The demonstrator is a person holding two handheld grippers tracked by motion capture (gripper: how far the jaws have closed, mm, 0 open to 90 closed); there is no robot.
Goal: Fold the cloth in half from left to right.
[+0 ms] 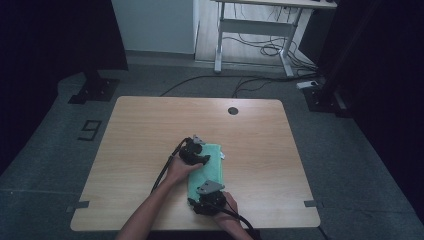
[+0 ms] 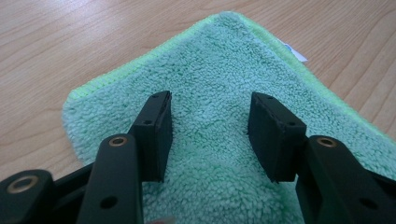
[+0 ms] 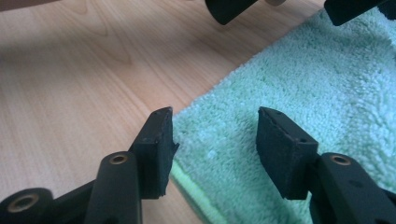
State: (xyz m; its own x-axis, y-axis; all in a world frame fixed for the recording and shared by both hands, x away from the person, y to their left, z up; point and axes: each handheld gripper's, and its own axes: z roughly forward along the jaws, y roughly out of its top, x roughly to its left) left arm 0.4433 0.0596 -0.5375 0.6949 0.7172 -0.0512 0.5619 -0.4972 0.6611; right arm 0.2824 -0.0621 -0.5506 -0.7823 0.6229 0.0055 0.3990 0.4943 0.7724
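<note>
— Where's the cloth sitting?

— The mint-green fleecy microfibre cloth (image 1: 207, 167) lies flat on the pale wood-grain table (image 1: 140, 145), a little toward the person's edge of the top, well short of the round dark cable hole (image 1: 233, 110) at the far side. A small white label (image 2: 293, 51) sticks out from one of the cloth's hems.

— And the grippers?

— The left gripper (image 2: 210, 126) is over the far end of the cloth, black jaws standing apart with only fleece showing between them; the pads (image 2: 159, 135) aren't pinching anything. In the high view it sits at the cloth's far left corner (image 1: 196, 155).

— The other one?

— The right gripper (image 3: 215, 144) is at the cloth's near end, right over its hem. One black pad (image 3: 156, 149) is above bare table just beside the edge, the other above the fleece. Its jaws stand fairly wide too, with the hem between them but not clamped. From above it shows at the cloth's near edge (image 1: 207, 200).

— Is the cloth lifted anywhere?

— Not that I can see; it looks flat against the table.
</note>
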